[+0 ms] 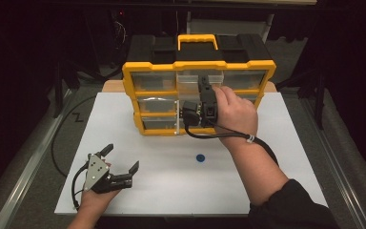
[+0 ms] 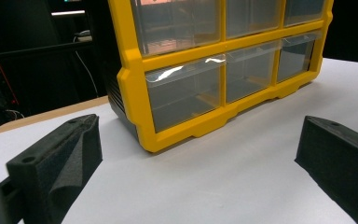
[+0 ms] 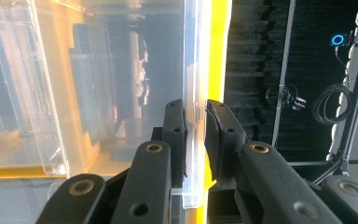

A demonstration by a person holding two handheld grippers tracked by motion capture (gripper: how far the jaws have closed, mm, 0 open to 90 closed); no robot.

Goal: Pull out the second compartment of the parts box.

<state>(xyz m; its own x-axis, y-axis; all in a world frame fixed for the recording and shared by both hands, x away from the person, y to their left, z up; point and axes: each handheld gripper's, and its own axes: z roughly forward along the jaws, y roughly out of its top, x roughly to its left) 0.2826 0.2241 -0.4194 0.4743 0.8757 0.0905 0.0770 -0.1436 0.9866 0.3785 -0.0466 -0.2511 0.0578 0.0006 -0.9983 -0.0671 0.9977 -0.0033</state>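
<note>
Nearest the person, the left gripper (image 1: 122, 159) rests low on the white table (image 1: 276, 157), at its front left corner, held by the left hand (image 1: 95, 193). Its jaws stand wide apart with nothing between them; in the left gripper view they frame bare table, and the organizer (image 2: 223, 70) stands beyond them, well apart.

Farther in, a small blue dot (image 1: 200, 158) lies on the table, between the two forearms and closer to the right one.

Beyond it, the right hand (image 1: 236, 112) reaches forward to the front of the organizer (image 1: 200, 95), a yellow-framed case of clear drawers with a black top and a yellow handle (image 1: 198, 40), standing at the far middle of the table. The right gripper (image 1: 204, 88) is up against the middle column of drawers, at the top row. In the right gripper view its jaws are nearly together, clamped on the thin clear front wall of a drawer (image 3: 193, 107), one pad on each face of the plastic. A yellow bar of the frame (image 3: 219, 56) runs just beside that wall. The drawer's clear sides show through to the left of the jaws; I cannot tell whether anything lies inside it.

Behind the organizer the room is dark, with coiled cables (image 3: 331, 102) hanging far off.
</note>
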